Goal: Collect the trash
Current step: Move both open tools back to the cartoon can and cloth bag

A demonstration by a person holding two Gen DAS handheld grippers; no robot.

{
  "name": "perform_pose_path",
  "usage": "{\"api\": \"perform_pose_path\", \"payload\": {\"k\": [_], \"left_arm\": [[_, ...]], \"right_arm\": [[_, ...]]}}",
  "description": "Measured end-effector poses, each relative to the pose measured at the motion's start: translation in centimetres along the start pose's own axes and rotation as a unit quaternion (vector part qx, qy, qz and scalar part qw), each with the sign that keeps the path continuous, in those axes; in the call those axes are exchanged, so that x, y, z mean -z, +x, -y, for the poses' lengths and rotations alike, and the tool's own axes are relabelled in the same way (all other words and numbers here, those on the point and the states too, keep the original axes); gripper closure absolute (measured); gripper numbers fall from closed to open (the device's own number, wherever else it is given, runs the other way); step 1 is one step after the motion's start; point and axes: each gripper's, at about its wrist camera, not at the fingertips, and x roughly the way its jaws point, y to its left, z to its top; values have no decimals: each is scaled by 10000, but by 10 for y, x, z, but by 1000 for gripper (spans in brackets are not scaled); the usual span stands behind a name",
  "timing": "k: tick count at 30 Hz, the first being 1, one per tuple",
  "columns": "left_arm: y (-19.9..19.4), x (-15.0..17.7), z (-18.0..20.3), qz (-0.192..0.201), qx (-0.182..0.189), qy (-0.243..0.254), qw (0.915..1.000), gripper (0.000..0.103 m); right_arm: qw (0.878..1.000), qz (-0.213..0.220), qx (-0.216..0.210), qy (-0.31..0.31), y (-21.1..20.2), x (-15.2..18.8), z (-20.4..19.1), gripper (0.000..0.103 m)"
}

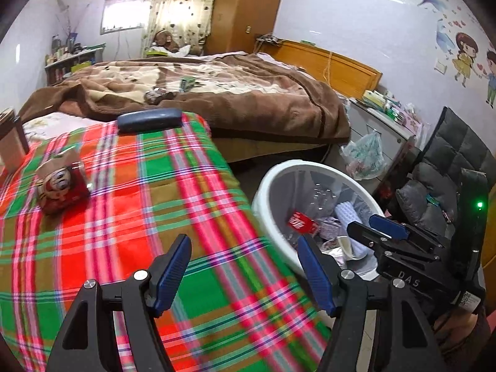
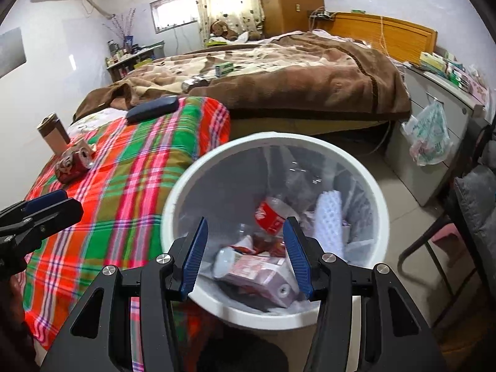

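— Trash, where did it lie?

— Mostly inside the round white plastic bin [image 2: 173,217] lined with a clear bag, standing on the floor beside the red-and-green plaid blanket [image 1: 130,192]. A clear plastic bottle with a red label [image 2: 272,217], a pink carton [image 2: 263,276] and a white foam net sleeve [image 2: 330,220] sat in it. A crushed red drink can [image 1: 62,186] lay on the plaid blanket, near a tall brown carton [image 2: 54,135].

— And the fingers?

— The right gripper [image 2: 248,255] hung over the bin's near rim, its blue pads spread wide with nothing between them; the pink carton and the bottle lay below the gap. The left gripper [image 1: 243,274] hovered above the blanket's edge, likewise released and empty, the crushed can well apart, ahead and to its left.

— Anything else nearby?

— A dark blue glasses case [image 1: 148,119] rested at the blanket's far end, by a brown bedspread [image 1: 248,93]
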Motion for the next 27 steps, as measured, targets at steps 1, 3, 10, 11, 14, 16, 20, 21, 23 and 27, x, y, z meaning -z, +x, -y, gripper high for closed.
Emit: {"api": "perform_pose_path", "payload": {"k": [1, 3, 10, 11, 14, 16, 20, 21, 23, 27], "left_arm": [[-3, 1, -6, 11, -53, -19, 10000, 33], [-10, 2, -20, 62, -187, -94, 9998, 33], [-35, 7, -81, 188, -616, -467, 9968, 33], [-39, 8, -90, 207, -683, -511, 9961, 33], [-47, 10, -111, 261, -802, -634, 9944, 33], [-54, 11, -126, 290, -898, -705, 9930, 33], [-62, 13, -151, 293, -1072, -784, 9907, 33], [-63, 14, -156, 294, -1099, -796, 9903, 33], [-68, 15, -169, 304, -1172, -858, 9889, 33], [-74, 14, -190, 307, -1305, -946, 9864, 33]], "right_arm": [[10000, 10, -30, -18, 1, -1, -4, 51], [9999, 23, -111, -34, 3, -3, -13, 51], [9987, -3, -346, -361, 15, -8, -56, 51], [9984, -3, -403, -401, 16, -9, -63, 51], [9971, -68, -556, -518, 22, -11, -81, 51], [9962, -111, -630, -587, 26, -12, -91, 51], [9935, -185, -766, -824, 34, -15, -116, 51], [9928, -192, -816, -858, 35, -16, -121, 51], [9914, -196, -936, -895, 38, -19, -130, 51], [9895, -304, -1115, -869, 49, -25, -150, 51]]}}
